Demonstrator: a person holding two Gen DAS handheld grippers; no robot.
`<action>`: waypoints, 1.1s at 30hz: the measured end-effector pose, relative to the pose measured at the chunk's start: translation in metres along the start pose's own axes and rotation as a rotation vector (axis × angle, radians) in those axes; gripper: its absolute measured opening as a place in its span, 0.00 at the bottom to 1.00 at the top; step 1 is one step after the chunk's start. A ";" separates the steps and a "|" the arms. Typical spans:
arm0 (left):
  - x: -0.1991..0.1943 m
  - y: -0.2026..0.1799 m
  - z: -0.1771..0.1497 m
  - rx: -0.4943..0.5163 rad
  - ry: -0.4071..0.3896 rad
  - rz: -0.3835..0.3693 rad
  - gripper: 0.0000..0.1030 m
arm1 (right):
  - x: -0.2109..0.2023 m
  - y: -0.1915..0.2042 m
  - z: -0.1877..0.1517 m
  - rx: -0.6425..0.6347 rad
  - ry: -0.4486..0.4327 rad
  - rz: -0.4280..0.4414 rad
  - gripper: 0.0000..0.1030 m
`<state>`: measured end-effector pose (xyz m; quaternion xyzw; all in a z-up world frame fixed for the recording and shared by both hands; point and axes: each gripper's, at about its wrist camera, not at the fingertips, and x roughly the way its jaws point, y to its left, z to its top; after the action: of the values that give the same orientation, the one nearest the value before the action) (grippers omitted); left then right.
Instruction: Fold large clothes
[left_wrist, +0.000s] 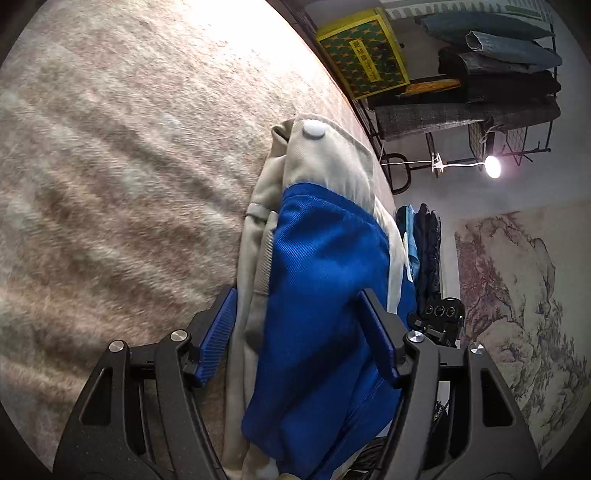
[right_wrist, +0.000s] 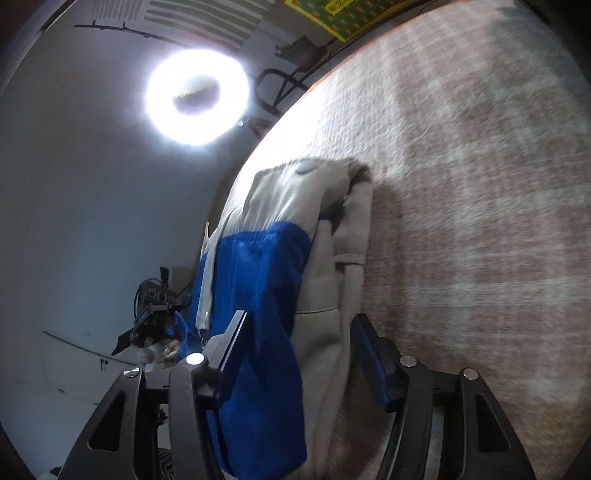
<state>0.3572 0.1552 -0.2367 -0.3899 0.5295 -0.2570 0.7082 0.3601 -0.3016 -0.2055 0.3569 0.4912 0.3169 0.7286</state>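
A folded blue and beige garment (left_wrist: 325, 266) with a white snap button (left_wrist: 313, 130) lies in a thick bundle on the plaid blanket (left_wrist: 110, 184), near its edge. My left gripper (left_wrist: 299, 328) stands open around the bundle's near end, blue pads (left_wrist: 218, 332) at either side without squeezing it. In the right wrist view the same garment (right_wrist: 266, 280) runs between the fingers of my right gripper (right_wrist: 299, 339). Those jaws are open too, and the cloth hangs loose between the pads (right_wrist: 373, 354).
The blanket (right_wrist: 480, 184) spreads wide beside the garment. Beyond its edge stand a wire rack of folded clothes (left_wrist: 498, 55), a yellow-green box (left_wrist: 364, 51), a small lamp (left_wrist: 493, 166), hanging dark clothes (left_wrist: 426, 251) and a wall painting (left_wrist: 517, 314). A ring light (right_wrist: 195, 96) glares.
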 end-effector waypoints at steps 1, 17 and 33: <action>0.001 -0.001 0.001 0.003 0.000 -0.002 0.65 | 0.002 0.001 0.000 -0.006 0.000 0.003 0.58; 0.022 -0.028 -0.007 0.081 -0.050 0.134 0.53 | 0.024 0.025 0.002 -0.021 -0.035 -0.059 0.51; 0.021 -0.033 -0.011 0.129 -0.053 0.230 0.72 | 0.026 0.048 0.000 -0.128 -0.019 -0.217 0.73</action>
<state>0.3549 0.1174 -0.2225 -0.2870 0.5340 -0.1972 0.7704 0.3627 -0.2549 -0.1786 0.2574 0.4987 0.2637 0.7845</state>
